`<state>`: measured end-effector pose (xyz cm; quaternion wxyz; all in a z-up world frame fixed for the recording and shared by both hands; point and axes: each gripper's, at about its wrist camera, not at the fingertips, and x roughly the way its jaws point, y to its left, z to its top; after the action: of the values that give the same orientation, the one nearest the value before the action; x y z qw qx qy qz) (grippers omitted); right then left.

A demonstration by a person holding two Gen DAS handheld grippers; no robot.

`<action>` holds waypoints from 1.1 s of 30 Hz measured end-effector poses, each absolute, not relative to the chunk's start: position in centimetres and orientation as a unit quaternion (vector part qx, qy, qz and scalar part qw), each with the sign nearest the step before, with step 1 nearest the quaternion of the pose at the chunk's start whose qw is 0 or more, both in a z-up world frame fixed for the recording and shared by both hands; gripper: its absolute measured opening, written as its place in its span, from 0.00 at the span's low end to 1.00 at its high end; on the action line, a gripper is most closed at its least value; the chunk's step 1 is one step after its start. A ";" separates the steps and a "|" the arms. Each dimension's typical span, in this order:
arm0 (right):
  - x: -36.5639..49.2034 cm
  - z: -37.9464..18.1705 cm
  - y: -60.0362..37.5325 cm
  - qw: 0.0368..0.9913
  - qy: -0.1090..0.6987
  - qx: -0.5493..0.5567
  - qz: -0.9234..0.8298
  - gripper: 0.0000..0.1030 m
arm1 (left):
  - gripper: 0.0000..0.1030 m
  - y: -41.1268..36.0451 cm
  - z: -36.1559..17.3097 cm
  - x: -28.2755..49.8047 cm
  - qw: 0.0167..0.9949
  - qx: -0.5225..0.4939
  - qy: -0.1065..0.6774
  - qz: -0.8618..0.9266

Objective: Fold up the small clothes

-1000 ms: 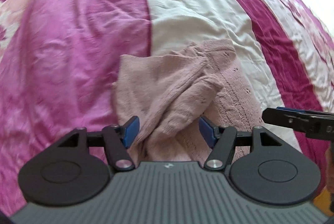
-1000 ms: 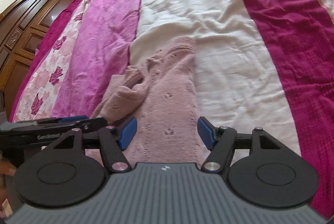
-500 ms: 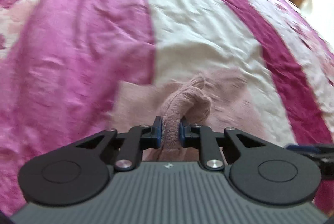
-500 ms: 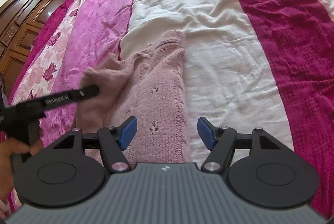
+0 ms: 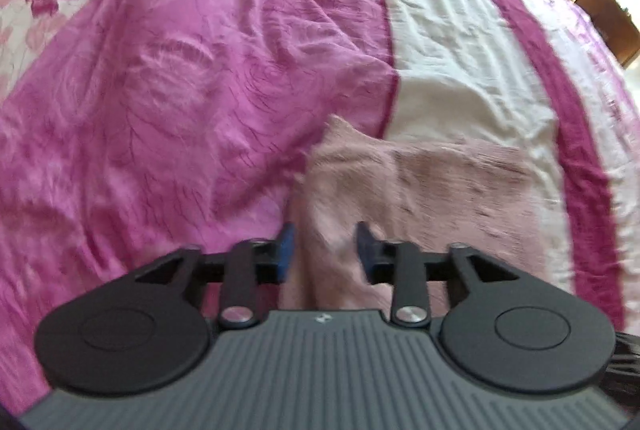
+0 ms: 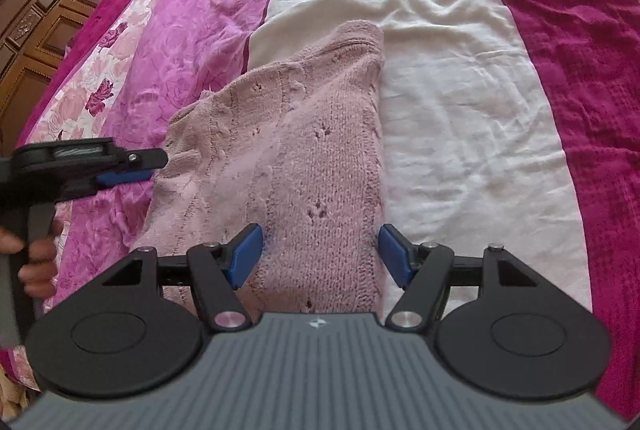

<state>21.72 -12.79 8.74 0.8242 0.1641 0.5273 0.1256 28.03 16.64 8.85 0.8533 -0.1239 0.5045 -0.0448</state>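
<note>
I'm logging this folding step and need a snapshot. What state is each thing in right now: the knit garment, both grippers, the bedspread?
Pink knit garment: lying on the bed, folded into a long narrow strip, held by neither gripper.
Left gripper: open, fingers either side of the garment's left edge.
Right gripper: open wide over the garment's near end.
Bedspread: spread out, wrinkled.

- Open bedspread (image 6: pixel 460 117) stretches right of the pink knit garment (image 6: pixel 312 157), free for a gripper to pass.
- The left gripper (image 6: pixel 154 165), held in a hand (image 6: pixel 36 258), crowds the garment's left edge.
- A wooden headboard (image 6: pixel 52 13) bounds the far left.
</note>
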 end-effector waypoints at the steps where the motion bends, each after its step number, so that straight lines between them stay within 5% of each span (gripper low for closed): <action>1: 21.6 8.8 -12.8 0.824 0.528 0.164 0.126 0.69 | 0.48 16.5 9.2 27.4 0.851 -0.133 0.505 -0.052; 12: 20.5 8.7 -12.2 0.826 0.529 0.150 0.123 0.73 | 0.45 14.0 6.4 22.7 0.809 -0.139 0.566 -0.074; 14: 20.4 8.7 -11.9 0.828 0.528 0.144 0.125 0.74 | 0.18 14.1 6.2 22.5 0.814 -0.119 0.565 -0.060; 17: 20.1 9.1 -11.2 0.829 0.524 0.143 0.134 0.74 | 0.17 15.3 6.7 22.1 0.819 -0.116 0.561 -0.043; 25: 19.6 8.7 -10.0 0.830 0.529 0.124 0.129 0.77 | 0.20 17.1 6.2 22.7 0.813 -0.112 0.569 -0.044; 29: 19.1 9.1 -10.8 0.826 0.535 0.135 0.118 0.77 | 0.38 17.4 6.5 22.5 0.808 -0.124 0.575 -0.049; 33: 18.5 10.0 -11.5 0.829 0.533 0.138 0.098 0.78 | 0.44 17.6 7.3 22.1 0.805 -0.118 0.581 -0.041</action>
<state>18.46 -11.52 10.02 0.8288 0.1381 0.5333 0.0983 22.11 17.57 7.32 0.8046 -0.1177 0.5806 -0.0406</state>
